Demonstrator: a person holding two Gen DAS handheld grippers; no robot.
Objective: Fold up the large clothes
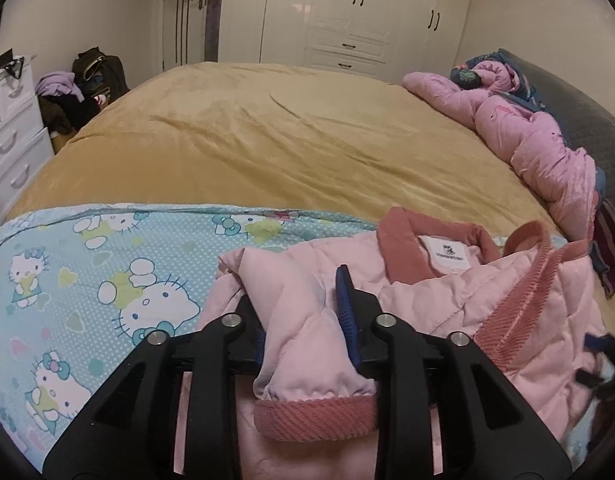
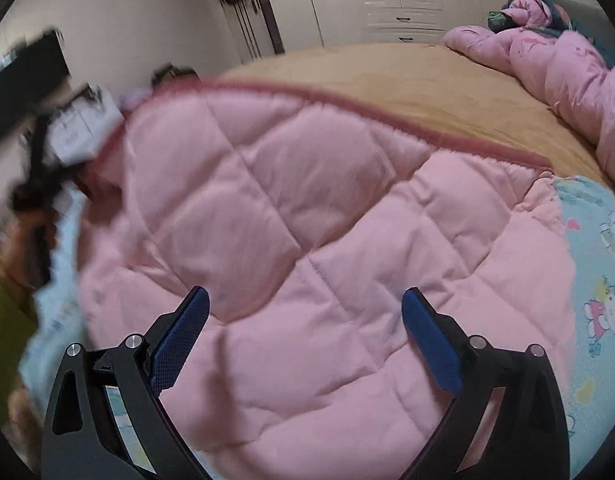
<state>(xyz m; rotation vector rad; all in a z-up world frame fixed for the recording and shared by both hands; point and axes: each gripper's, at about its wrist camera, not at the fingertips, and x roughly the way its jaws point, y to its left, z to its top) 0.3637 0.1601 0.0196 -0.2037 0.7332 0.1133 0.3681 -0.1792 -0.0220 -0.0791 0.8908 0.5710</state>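
Here the left gripper (image 1: 303,304) has a sleeve (image 1: 307,344) of the pink jacket (image 1: 467,304) lying between its blue pads (image 1: 345,300), the ribbed cuff (image 1: 315,414) hanging near the camera; the pads sit close on the fabric, but whether they press it I cannot tell. Only the left view shows the jacket's collar (image 1: 403,248) and its white label (image 1: 447,256), turned toward the far side of the bed (image 1: 267,132). The right view shows what that one lacks: the jacket's broad quilted panel (image 2: 287,220) with its darker pink edge (image 2: 347,100), and the right gripper (image 2: 305,308) spread wide above it, nothing between its fingers (image 2: 187,320). At the blurred left of that view a hand (image 2: 31,236) grips a black handle. The jacket lies at the near side of the bed on a blue cartoon-cat sheet (image 1: 87,280), which covers part of a tan blanket (image 1: 267,132). A pink quilt (image 1: 539,136) is bunched along the right edge. Beyond stand white wardrobes (image 1: 347,12), a white drawer unit (image 1: 11,128) at left, and a heap of dark clothes (image 1: 83,84) in the far left corner.
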